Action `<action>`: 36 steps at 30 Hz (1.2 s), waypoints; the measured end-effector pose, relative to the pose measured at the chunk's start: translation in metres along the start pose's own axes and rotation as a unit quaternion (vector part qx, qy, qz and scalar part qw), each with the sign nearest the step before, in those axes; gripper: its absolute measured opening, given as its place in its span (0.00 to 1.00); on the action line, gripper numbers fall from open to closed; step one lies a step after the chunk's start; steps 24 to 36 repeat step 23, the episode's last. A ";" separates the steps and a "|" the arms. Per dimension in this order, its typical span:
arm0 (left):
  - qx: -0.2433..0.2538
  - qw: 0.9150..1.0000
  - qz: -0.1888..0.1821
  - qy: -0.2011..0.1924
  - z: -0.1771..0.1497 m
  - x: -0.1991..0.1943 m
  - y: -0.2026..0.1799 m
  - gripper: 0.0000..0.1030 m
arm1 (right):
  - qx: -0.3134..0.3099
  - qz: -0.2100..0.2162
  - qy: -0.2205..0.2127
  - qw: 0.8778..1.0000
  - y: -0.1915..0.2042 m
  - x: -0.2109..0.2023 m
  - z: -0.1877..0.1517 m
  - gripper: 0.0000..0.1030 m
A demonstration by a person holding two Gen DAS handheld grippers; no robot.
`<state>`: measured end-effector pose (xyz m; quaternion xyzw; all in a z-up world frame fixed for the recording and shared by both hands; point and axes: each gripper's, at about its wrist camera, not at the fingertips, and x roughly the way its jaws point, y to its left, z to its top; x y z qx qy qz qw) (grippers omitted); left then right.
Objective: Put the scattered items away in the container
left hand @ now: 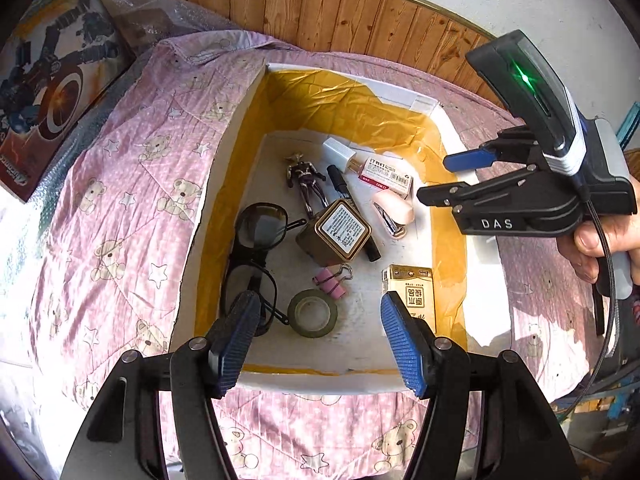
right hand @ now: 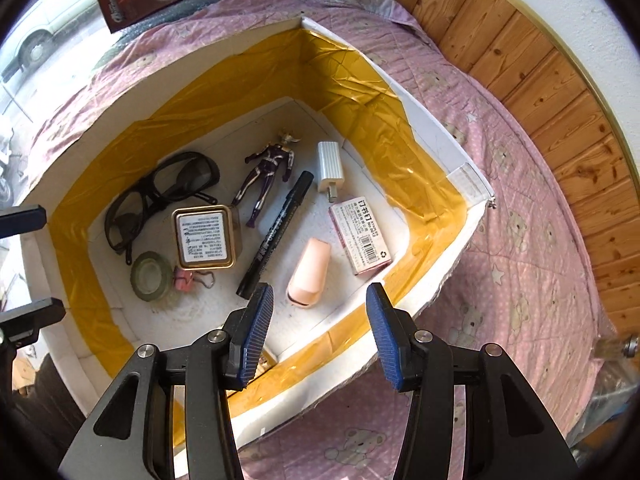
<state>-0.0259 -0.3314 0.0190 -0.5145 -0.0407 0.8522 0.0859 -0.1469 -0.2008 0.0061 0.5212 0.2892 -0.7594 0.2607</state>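
Left wrist view looks down into a white foam box [left hand: 480, 248] lined with yellow tape, sitting on a bed under a pink bear-print quilt [left hand: 120, 200]. The left gripper [left hand: 320, 344] hangs over the near rim of the box with its blue fingers spread wide and nothing between them. The right gripper [left hand: 448, 176], held in a hand [left hand: 600, 248], reaches over the box's right rim; its fingers are also apart and empty.

Everything lies on the box floor: black glasses [right hand: 160, 196] at one side, a square tin [right hand: 204, 236] beside them, a roll of green tape [right hand: 151, 276] touching a pink binder clip [right hand: 184, 282], a toy figure [right hand: 268, 168], a black marker [right hand: 276, 236], a white charger plug [right hand: 330, 166], a box of staples [right hand: 360, 236], a pink stapler [right hand: 310, 272] and a gold carton [left hand: 412, 292] near the right wall. A comic book [left hand: 52, 88] rests at the bed's far corner, beside a wood-panelled wall [left hand: 360, 20].
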 end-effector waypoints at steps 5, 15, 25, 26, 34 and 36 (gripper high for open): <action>0.008 1.000 0.013 -0.027 -0.008 -0.019 -0.008 0.62 | 0.000 0.000 -0.037 0.999 0.020 -0.029 -0.022 0.50; -0.003 0.995 0.025 -0.096 -0.026 -0.066 -0.017 0.62 | 0.060 0.097 -0.053 0.992 0.059 -0.052 -0.081 0.50; -0.007 0.994 0.030 -0.109 -0.049 -0.082 -0.027 0.62 | 0.095 0.113 -0.088 0.985 0.079 -0.074 -0.108 0.50; -0.007 0.994 0.030 -0.109 -0.049 -0.082 -0.027 0.62 | 0.095 0.113 -0.088 0.985 0.079 -0.074 -0.108 0.50; -0.007 0.994 0.030 -0.109 -0.049 -0.082 -0.027 0.62 | 0.095 0.113 -0.088 0.985 0.079 -0.074 -0.108 0.50; -0.007 0.994 0.030 -0.109 -0.049 -0.082 -0.027 0.62 | 0.095 0.113 -0.088 0.985 0.079 -0.074 -0.108 0.50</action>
